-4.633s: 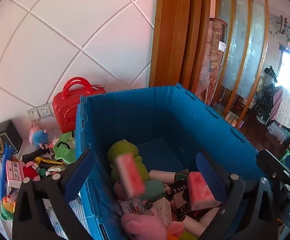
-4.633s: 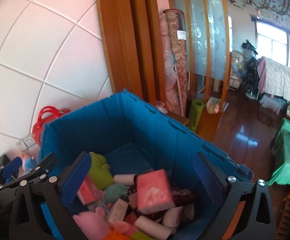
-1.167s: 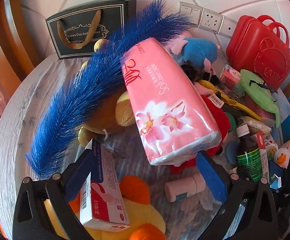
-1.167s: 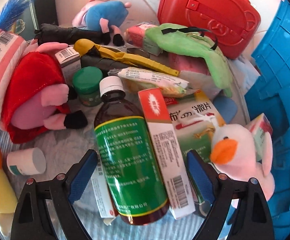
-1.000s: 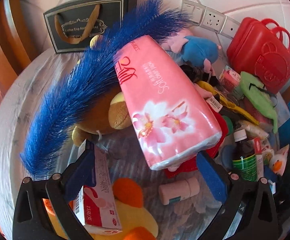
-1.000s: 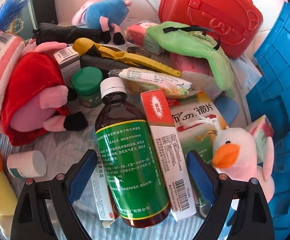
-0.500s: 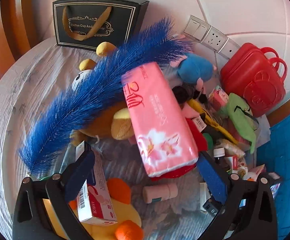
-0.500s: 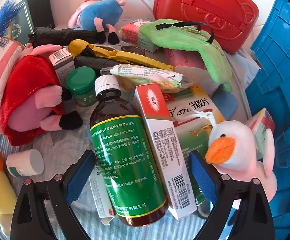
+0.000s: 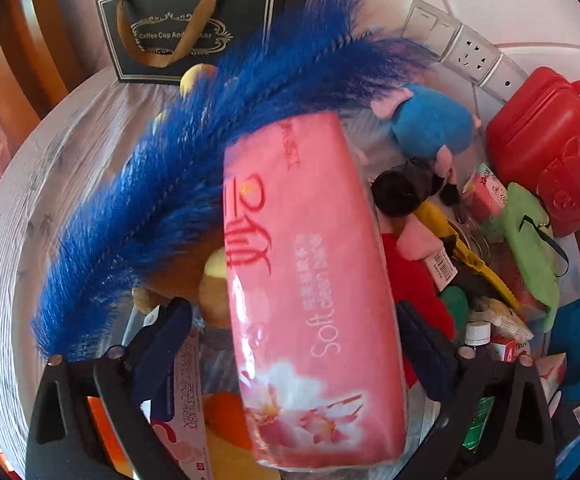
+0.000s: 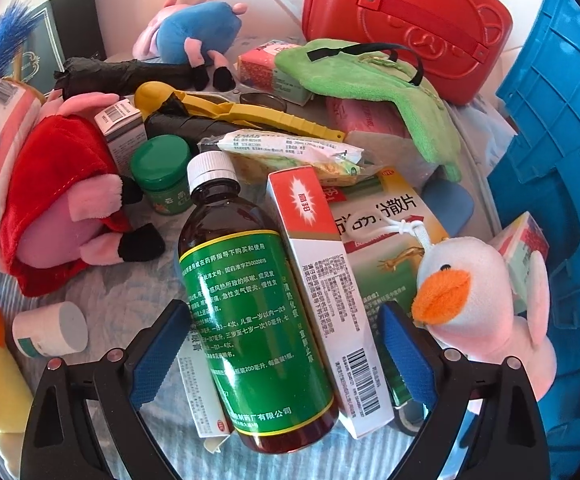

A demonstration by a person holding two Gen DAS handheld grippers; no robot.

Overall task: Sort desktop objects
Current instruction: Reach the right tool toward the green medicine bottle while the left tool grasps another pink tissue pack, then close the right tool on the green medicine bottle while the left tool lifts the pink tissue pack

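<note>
My left gripper (image 9: 294,344) is open and straddles a pink soft-tissue pack (image 9: 310,292) that lies on a blue feather duster (image 9: 193,184) and plush toys. My right gripper (image 10: 285,344) is open around a brown medicine bottle with a green label (image 10: 249,300) and a red-and-white medicine box (image 10: 322,288) lying side by side on the table. The pads touch neither. A white duck plush (image 10: 478,288) lies just right of the right finger.
A blue crate (image 10: 562,160) stands at the right. A red case (image 10: 406,20), green cloth (image 10: 374,84), yellow tool (image 10: 241,112), green jar (image 10: 161,176), red-dressed pig plush (image 10: 61,200), blue plush (image 10: 193,32) and a black gift bag (image 9: 197,28) crowd the table.
My left gripper has dropped closer over the pink tissue pack, which now fills the gap between the fingers. My right gripper has barely moved over the bottle and box.
</note>
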